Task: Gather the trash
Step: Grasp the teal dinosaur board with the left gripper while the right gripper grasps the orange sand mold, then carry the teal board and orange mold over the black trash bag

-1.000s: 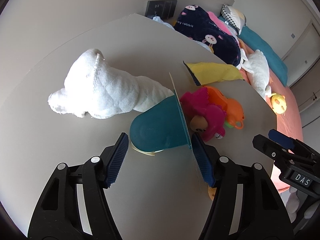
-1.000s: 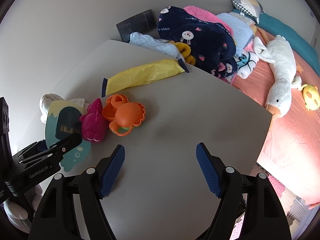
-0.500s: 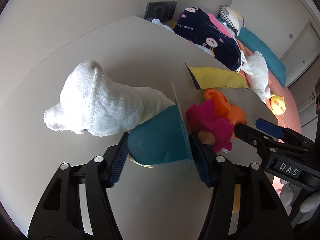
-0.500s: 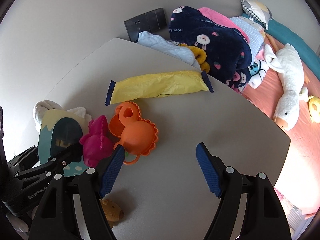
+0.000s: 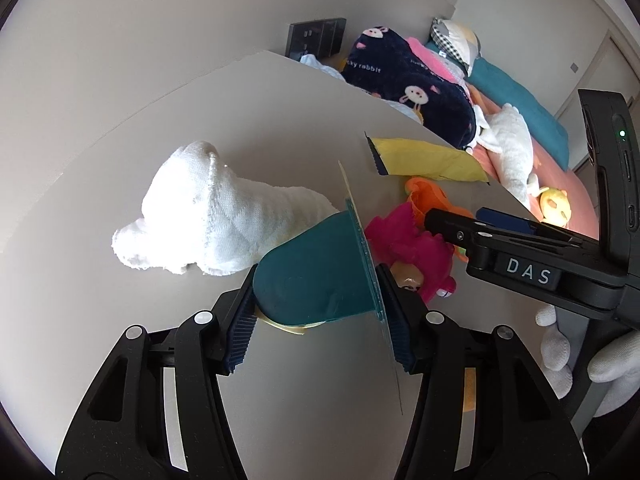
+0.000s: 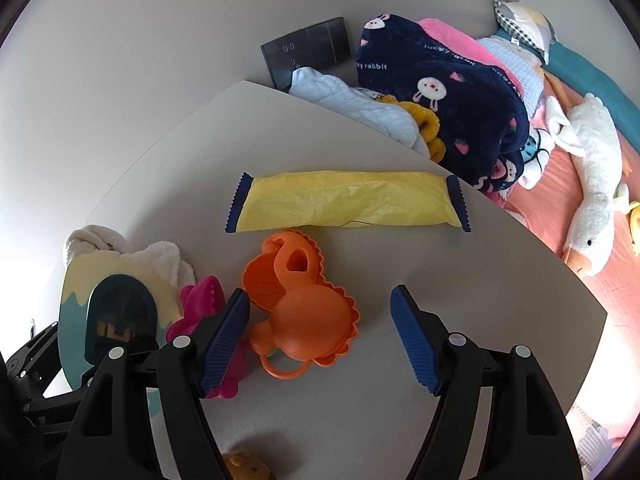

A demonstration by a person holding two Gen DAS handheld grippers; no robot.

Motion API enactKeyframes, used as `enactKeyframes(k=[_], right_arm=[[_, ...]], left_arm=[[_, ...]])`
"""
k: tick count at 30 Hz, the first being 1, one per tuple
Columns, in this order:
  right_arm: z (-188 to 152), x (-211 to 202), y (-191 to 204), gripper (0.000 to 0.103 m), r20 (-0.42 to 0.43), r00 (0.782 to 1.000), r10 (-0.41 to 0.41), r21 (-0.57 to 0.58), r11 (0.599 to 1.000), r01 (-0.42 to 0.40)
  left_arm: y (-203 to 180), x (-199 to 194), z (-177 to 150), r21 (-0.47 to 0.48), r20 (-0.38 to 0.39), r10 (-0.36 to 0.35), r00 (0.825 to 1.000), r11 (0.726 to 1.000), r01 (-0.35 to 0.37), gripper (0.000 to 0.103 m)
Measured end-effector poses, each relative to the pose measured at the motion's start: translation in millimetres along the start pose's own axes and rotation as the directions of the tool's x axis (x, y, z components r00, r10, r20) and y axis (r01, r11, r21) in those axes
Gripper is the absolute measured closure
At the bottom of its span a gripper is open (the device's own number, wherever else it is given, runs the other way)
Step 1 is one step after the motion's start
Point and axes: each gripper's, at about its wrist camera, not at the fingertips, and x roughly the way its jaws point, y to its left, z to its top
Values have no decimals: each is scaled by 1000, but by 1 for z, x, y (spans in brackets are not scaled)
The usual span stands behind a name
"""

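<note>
A teal blister pack [image 5: 316, 276] on a yellow and teal card stands on edge on the grey table [image 5: 304, 128]. My left gripper [image 5: 316, 292] is shut on it, one pad on the teal bubble and the other on the card. The right wrist view shows the pack [image 6: 116, 316] at the left. A long yellow wrapper [image 6: 348, 204] with dark blue ends lies flat further back. My right gripper [image 6: 320, 300] hangs over an orange toy [image 6: 304, 316]. Its jaws are closing, the toy lies between them, and the pads do not touch it.
A white towel [image 5: 216, 224] lies bunched behind the pack. A pink toy [image 5: 408, 248] sits between pack and orange toy, and a small brown toy [image 6: 244, 468] lies near the front. Beyond the table edge are a bed, a navy blanket [image 6: 448, 92] and a plush goose [image 6: 592, 200].
My left jaws have closed onto the teal pack. My right gripper has travelled leftwards across the table to the orange toy, and its jaws have narrowed slightly.
</note>
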Motion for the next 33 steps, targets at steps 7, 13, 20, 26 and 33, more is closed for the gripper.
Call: enactKeyframes(k=[7, 13, 20, 26, 33], right_arm=[[-6, 0, 12, 64, -30, 999, -40, -62, 997, 38], [-14, -19, 16, 67, -10, 1000, -22, -75, 997, 21], [-25, -53, 15, 67, 28, 1000, -5, -74, 997, 7], [-35, -78, 7, 67, 55, 998, -8, -60, 998, 11], [-54, -105, -8, 67, 74, 997, -15, -35, 999, 18]], left_arm=[[6, -7, -5, -20, 8, 2, 1000, 1000, -2, 49], [5, -27, -7, -27, 53, 9, 999, 1000, -8, 49], [-4, -52, -12, -3, 89, 3, 996, 1000, -2, 49], [-18, -68, -20, 17, 107, -11, 994, 1000, 9, 49], [-41, -81, -31, 45, 116, -25, 993, 999, 20, 49]])
